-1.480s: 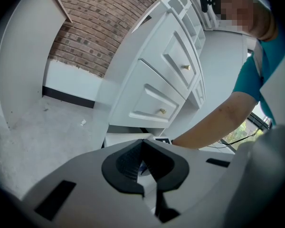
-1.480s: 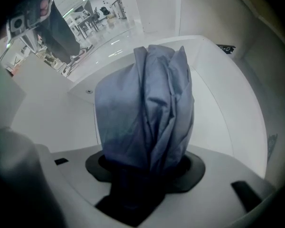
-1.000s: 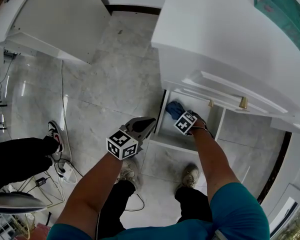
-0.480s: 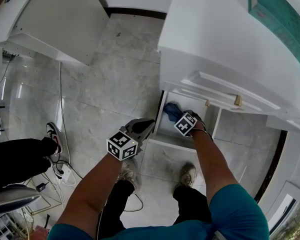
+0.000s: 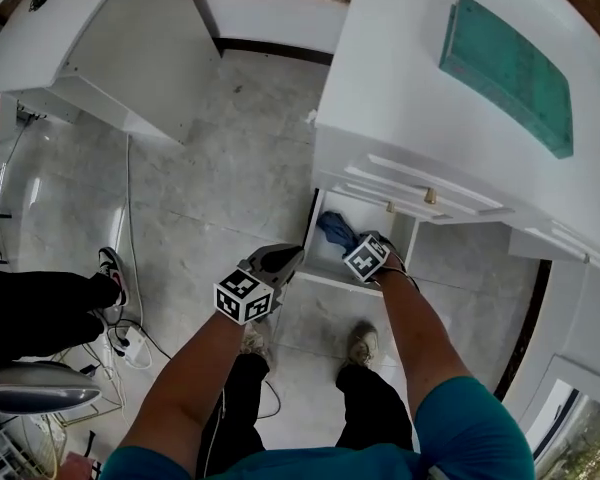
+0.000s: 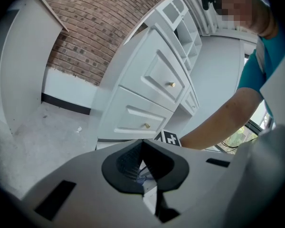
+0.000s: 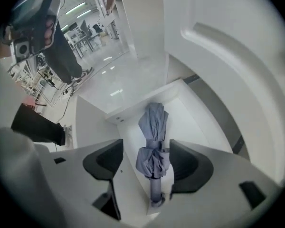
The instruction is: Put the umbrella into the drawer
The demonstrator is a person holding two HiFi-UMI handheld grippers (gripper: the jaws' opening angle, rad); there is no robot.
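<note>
**Umbrella released in the open bottom drawer; grippers drawing clear.**
The folded umbrella point(image 7: 153, 151) lies along the left wall of the drawer point(image 5: 330, 280). The right gripper point(image 7: 146, 156) hangs over it, jaws wide apart and touching nothing; the left gripper point(image 6: 142, 146) has its jaws together, empty. Best to lift straight up with the jaws kept wide (fabric snags easily). Since a second ago the right jaws have just been opening, and both grippers stand higher.

Floor point(image 5: 230, 158): pale grey marble tile, glossy. Wall point(image 6: 95, 37): red brick above white skirting point(image 6: 69, 93). Furniture: white panelled cabinet point(image 5: 420, 78), brass knobs point(image 6: 171, 84); second white unit point(image 5: 110, 38) opposite.
</note>
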